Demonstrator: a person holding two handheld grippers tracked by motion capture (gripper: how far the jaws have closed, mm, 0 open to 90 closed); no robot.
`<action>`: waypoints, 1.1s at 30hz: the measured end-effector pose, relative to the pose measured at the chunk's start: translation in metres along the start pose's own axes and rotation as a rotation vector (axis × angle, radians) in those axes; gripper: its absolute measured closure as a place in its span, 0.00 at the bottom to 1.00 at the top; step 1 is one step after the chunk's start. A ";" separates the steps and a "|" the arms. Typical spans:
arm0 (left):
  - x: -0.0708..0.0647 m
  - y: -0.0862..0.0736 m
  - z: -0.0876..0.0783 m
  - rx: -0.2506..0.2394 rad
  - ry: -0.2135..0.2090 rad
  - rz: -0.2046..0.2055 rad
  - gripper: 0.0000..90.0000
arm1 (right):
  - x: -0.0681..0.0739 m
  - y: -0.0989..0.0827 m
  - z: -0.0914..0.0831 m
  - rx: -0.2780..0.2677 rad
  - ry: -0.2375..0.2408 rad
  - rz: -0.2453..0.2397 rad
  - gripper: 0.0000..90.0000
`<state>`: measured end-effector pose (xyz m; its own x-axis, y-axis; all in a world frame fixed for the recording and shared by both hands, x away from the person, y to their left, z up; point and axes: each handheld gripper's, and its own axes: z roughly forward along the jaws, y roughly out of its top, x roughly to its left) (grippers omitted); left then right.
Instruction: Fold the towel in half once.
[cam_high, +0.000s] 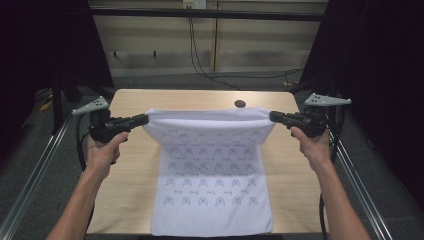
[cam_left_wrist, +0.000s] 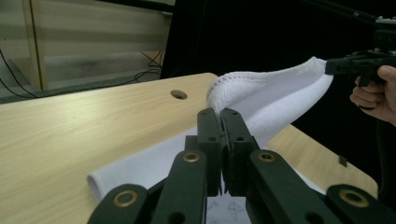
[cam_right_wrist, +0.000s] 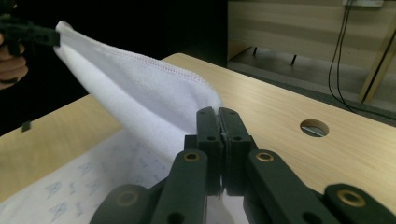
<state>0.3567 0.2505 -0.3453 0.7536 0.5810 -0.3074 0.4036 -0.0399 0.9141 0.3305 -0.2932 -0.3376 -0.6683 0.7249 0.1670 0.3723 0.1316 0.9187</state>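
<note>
Towel (cam_high: 212, 165): far edge lifted off the wooden table (cam_high: 130, 175) for folding, near part lying flat.
Left gripper (cam_high: 145, 119): clenched on towel's far-left corner.
Right gripper (cam_high: 273, 116): clenched on far-right corner, keeping the edge taut.

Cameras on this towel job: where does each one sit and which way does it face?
High view: above the person's side, facing forward and down on the table; forearms, both hands, left tongs and right tongs holding the far corners of the white towel.
Left gripper view: on the left tongs, looking along shut jaws; other hand beyond.
Right gripper view: on the right tongs, facing the opposite way.
Shared: the gripper views both show the lifted towel edge and table hole.
</note>
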 end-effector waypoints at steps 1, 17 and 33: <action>-0.006 0.003 -0.005 0.003 -0.004 0.025 0.98 | 0.006 0.002 -0.007 -0.003 0.008 -0.017 0.98; -0.042 -0.128 -0.022 0.278 -0.037 0.085 0.97 | 0.065 -0.107 -0.031 0.208 0.104 -0.015 0.98; -0.080 -0.166 -0.054 0.372 -0.189 0.128 0.90 | 0.100 -0.181 -0.066 0.351 0.216 0.024 0.88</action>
<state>0.2010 0.2544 -0.4577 0.8775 0.3948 -0.2723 0.4340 -0.4122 0.8011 0.1540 -0.2893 -0.4633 -0.7627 0.5769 0.2923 0.5613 0.3661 0.7422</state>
